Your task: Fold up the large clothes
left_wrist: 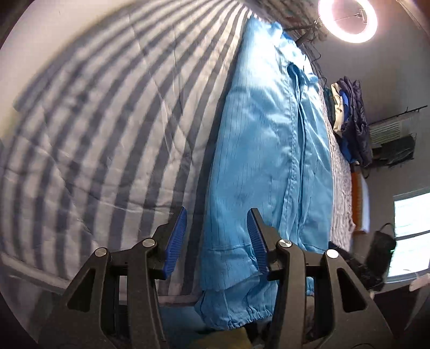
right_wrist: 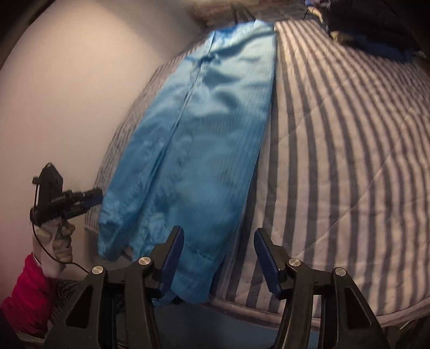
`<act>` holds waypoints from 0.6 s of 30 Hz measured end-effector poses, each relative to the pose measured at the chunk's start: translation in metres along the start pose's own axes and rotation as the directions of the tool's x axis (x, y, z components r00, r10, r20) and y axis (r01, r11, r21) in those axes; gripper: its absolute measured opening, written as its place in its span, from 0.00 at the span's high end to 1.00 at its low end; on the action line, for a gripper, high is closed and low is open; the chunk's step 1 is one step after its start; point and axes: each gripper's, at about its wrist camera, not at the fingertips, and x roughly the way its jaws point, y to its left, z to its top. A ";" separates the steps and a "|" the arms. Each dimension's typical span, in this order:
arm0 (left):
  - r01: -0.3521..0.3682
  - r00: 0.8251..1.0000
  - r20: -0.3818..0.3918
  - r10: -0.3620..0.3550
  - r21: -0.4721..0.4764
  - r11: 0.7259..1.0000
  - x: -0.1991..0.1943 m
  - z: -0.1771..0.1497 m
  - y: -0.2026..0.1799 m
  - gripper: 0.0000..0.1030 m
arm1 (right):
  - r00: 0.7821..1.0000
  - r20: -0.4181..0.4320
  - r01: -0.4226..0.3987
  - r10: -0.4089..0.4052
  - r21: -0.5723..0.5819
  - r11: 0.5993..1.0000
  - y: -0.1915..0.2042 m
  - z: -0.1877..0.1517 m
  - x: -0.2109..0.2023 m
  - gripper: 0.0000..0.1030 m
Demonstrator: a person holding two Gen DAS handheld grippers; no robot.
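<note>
Right gripper (right_wrist: 219,248) jaws apart, nothing between pads, light blue garment (right_wrist: 193,150) laid lengthwise on striped quilt (right_wrist: 336,134), hem over bed edge, left gripper (right_wrist: 92,196) (gloved hand (right_wrist: 55,241), red sleeve (right_wrist: 25,292)) beside garment's left edge, blurred.

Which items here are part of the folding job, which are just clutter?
Job: blue garment, left gripper, right gripper, striped quilt as work surface.
Clutter: clothes pile, ring light, black bag.

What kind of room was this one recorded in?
Probably a bedroom: a bed with a striped quilt, a blue garment spread along it, a pile of clothes at the far end, and a ring light.
</note>
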 end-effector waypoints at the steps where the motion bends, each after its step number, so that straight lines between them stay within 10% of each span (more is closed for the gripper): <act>1: 0.003 1.000 -0.009 -0.003 -0.001 1.000 0.004 -0.001 0.001 0.54 | 1.000 -0.017 -0.012 0.012 -0.006 1.000 0.001 -0.003 0.006 0.47; 6: 0.032 0.999 -0.039 -0.032 0.013 0.999 0.011 -0.005 -0.005 0.56 | 0.996 -0.048 -0.073 0.075 0.032 0.997 -0.003 -0.012 0.025 0.49; 9: 0.039 0.995 -0.088 -0.036 0.036 0.999 0.019 -0.008 -0.012 0.79 | 0.990 -0.044 -0.131 0.133 0.051 0.990 -0.004 -0.012 0.028 0.49; 18: 0.034 0.997 -0.075 -0.027 0.086 0.996 0.021 -0.014 -0.033 0.97 | 0.969 -0.062 -0.231 0.241 0.137 0.963 -0.017 -0.005 0.037 0.99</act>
